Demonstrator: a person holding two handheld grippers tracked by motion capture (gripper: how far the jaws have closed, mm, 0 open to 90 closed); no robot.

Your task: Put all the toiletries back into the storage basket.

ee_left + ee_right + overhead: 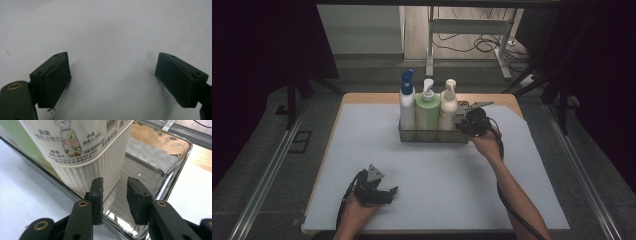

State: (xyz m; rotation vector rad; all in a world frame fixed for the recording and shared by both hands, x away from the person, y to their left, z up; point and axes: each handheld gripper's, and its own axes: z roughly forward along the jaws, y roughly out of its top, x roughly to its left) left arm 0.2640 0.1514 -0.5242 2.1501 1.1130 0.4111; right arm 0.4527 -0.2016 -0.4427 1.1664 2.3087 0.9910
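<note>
Table (362, 150) covered in pale blue bears a shiny metal tray (172, 162) holding an upright cream ribbed pump bottle (82, 150) at its right end. Right gripper (114, 185), jaws slightly spread and empty, straddles the tray's near wall just beside that bottle; left gripper (112, 75) rests wide open, well apart.

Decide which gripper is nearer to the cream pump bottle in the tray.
Right. The right gripper is at the tray's right end beside the cream pump bottle; the left gripper rests far off near the table's front edge.
</note>
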